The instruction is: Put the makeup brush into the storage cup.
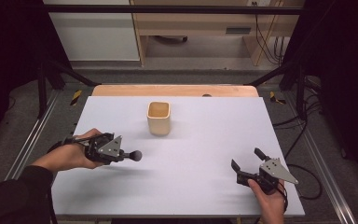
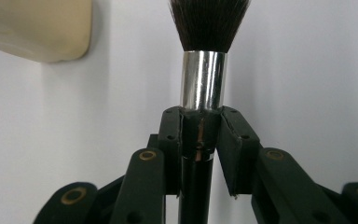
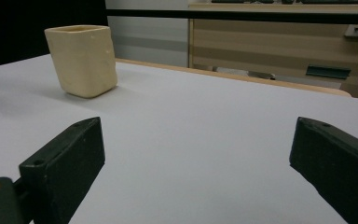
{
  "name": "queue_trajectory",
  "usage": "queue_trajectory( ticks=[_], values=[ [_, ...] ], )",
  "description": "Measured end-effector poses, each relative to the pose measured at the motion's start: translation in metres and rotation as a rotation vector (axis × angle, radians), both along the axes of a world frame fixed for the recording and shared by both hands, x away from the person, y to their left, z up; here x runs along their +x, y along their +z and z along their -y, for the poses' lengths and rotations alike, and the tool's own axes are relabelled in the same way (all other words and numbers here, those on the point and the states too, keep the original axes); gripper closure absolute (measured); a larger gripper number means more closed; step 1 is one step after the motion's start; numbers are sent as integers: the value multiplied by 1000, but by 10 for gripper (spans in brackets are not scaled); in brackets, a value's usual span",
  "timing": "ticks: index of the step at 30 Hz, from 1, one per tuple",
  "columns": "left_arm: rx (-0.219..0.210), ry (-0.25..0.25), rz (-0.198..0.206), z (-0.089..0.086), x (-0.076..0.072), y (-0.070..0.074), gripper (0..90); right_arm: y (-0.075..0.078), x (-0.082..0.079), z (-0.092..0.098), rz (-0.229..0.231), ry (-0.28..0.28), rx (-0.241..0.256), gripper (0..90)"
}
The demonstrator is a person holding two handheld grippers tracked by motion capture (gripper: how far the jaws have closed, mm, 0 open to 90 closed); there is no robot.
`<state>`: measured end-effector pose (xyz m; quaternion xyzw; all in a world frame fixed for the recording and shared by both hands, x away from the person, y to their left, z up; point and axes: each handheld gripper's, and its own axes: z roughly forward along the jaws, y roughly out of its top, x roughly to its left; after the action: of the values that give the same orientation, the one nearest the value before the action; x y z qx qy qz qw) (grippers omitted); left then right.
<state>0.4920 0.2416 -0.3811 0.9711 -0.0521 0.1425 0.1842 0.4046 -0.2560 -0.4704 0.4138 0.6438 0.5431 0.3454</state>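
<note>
A makeup brush [image 2: 204,79] with dark bristles, a silver ferrule and a black handle is clamped in my left gripper [image 2: 200,126], which is shut on the handle just below the ferrule. In the high view this gripper [image 1: 121,154] is at the table's left, the brush head [image 1: 136,155] pointing right. A cream square cup [image 1: 159,117] stands upright at the table's middle back, also seen as a cup [image 3: 82,59] at upper left in the right gripper view and a cup [image 2: 37,29] at the top left of the left gripper view. My right gripper [image 1: 247,161] is open at the front right, holding nothing.
The white table top [image 1: 200,140] lies on a wooden board [image 1: 175,90] that shows at the far edge. Black frame bars [image 1: 279,70] and cables [image 1: 307,121] flank the table. A wooden cabinet [image 3: 279,42] stands beyond.
</note>
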Motion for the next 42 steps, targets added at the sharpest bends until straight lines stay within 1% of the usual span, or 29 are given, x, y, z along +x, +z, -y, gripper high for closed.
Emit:
queue_trajectory(
  ticks=[1, 2, 4, 6, 7, 8, 9, 11, 12, 13, 14, 16, 17, 19, 20, 21, 22, 26, 30, 42],
  values=[
    [-11, 1, 2, 0, 0, 1, 716, 0, 0, 0, 0, 0, 0, 35],
    [-11, 1, 2, 0, 0, 1, 715, 0, 0, 0, 0, 0, 0, 35],
    [-30, 12, 8, -1, 1, 3, 715, 0, 0, 0, 0, 0, -1, 35],
    [-36, 17, 7, -1, 1, 5, 715, 0, 0, 0, -2, -2, 2, 35],
    [-54, 24, 7, -1, 1, 5, 715, 0, 0, 0, -2, -2, 2, 35],
    [-60, 26, 6, -2, 1, 5, 716, 0, 0, 0, -1, -1, -1, 35],
    [-53, 22, 7, -2, 1, 7, 715, 0, 0, 0, -2, 0, -1, 36],
    [-84, 31, 6, -2, 1, 7, 716, 0, 0, 0, -1, 0, -1, 36],
    [-90, 34, 5, -3, 1, 8, 715, 0, 0, 0, -2, -2, 1, 36],
    [-109, 42, 7, -3, 2, 10, 716, 0, 0, 0, -2, -2, 1, 36],
    [-109, 42, 7, -3, 2, 10, 715, 0, 0, 0, -2, -2, 1, 36],
    [-134, 50, 9, -4, 3, 12, 716, 0, 0, 0, -2, -2, 2, 36],
    [-152, 56, 10, -5, 4, 14, 716, 0, 0, 0, -2, -2, 2, 36],
    [-173, 62, 13, -5, 4, 16, 715, 0, 0, 0, 0, -2, 0, 36],
    [-194, 67, 14, -6, 4, 18, 716, 0, 0, 0, 1, -2, -1, 36],
    [-194, 67, 14, -6, 4, 18, 716, 0, 0, 0, 1, -2, -1, 36],
    [-206, 72, 10, -6, 4, 18, 716, 0, 0, 0, 1, -2, -1, 36],
    [-253, 86, 25, -5, 5, 23, 715, 0, 0, 0, -2, -1, 0, 36],
    [-268, 88, 27, -4, 5, 24, 715, 0, 0, 0, -1, -2, -1, 36],
    [-287, 89, 41, 0, 5, 26, 715, 0, 0, 1, -1, -2, -2, 36]
  ],
)
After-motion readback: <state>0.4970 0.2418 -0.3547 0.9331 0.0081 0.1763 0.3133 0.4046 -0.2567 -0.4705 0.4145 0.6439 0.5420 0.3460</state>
